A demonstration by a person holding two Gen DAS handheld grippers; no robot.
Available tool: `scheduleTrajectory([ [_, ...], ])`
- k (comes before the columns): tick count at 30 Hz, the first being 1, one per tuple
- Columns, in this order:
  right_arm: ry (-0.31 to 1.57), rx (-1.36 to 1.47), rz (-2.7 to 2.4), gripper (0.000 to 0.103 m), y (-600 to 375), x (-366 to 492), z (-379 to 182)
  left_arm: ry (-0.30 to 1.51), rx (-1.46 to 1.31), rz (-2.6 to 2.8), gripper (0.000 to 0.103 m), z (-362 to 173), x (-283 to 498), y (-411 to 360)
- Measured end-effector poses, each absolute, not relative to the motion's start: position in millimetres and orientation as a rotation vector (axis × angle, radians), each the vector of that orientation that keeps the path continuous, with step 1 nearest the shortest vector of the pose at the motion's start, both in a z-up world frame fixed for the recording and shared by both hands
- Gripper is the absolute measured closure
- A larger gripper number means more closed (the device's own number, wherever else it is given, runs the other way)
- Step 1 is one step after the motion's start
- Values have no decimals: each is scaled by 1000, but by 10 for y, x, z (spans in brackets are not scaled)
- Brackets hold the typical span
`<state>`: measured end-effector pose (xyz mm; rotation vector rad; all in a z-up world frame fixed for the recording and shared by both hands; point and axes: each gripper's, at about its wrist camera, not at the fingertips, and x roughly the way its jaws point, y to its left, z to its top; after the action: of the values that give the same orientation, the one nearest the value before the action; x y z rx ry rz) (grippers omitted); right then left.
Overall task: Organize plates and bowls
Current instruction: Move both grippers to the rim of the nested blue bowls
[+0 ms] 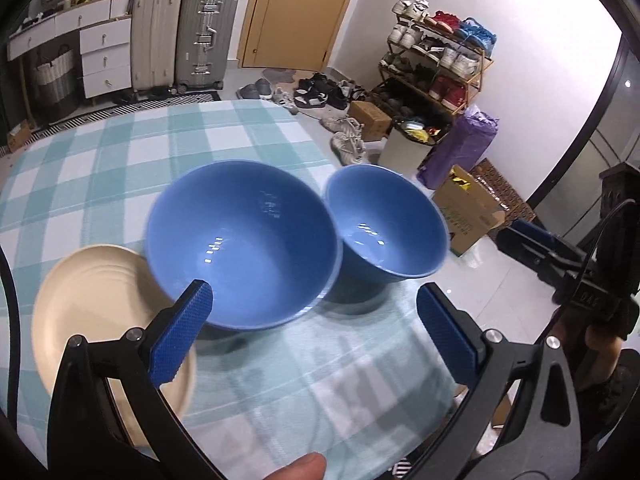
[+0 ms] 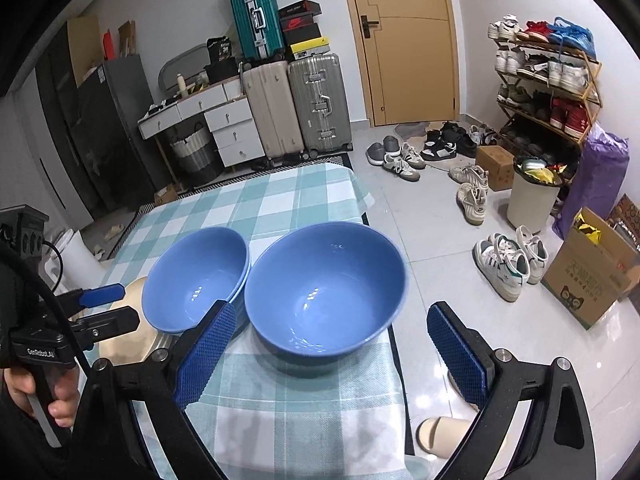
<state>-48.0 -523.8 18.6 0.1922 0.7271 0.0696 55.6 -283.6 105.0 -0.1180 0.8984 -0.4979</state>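
Two blue bowls stand side by side on the checked tablecloth (image 1: 120, 152). The left blue bowl (image 1: 244, 244) (image 2: 196, 280) looks like two nested bowls in the right wrist view and sits partly on a cream plate (image 1: 100, 320) (image 2: 128, 340). The right blue bowl (image 1: 386, 224) (image 2: 324, 288) stands alone near the table's right edge. My left gripper (image 1: 316, 320) is open and empty, just in front of the left bowl. My right gripper (image 2: 332, 344) is open and empty, with the right bowl between its fingers' line.
The table's right edge (image 2: 396, 360) drops to a tiled floor with sneakers (image 2: 508, 264), a cardboard box (image 2: 592, 276), a bin (image 2: 532, 196) and a shoe rack (image 2: 548, 84). Suitcases (image 2: 296, 108) and drawers stand beyond the far edge.
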Motion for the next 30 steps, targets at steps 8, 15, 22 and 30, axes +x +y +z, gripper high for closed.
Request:
scheduleTrajectory([
  [8, 726, 197, 48, 30, -5448, -570, 149, 966, -118, -622, 46, 947, 565, -3261],
  [15, 756, 198, 53, 40, -5510, -400, 8, 1013, -153, -646, 53, 762, 587, -3498],
  [22, 792, 213, 46, 51, -5583, -140, -168, 1048, -169, -610, 57, 557, 712, -3742],
  [30, 831, 223, 19, 55, -5701, 221, -364, 1047, -210, -547, 57, 388, 954, -3835],
])
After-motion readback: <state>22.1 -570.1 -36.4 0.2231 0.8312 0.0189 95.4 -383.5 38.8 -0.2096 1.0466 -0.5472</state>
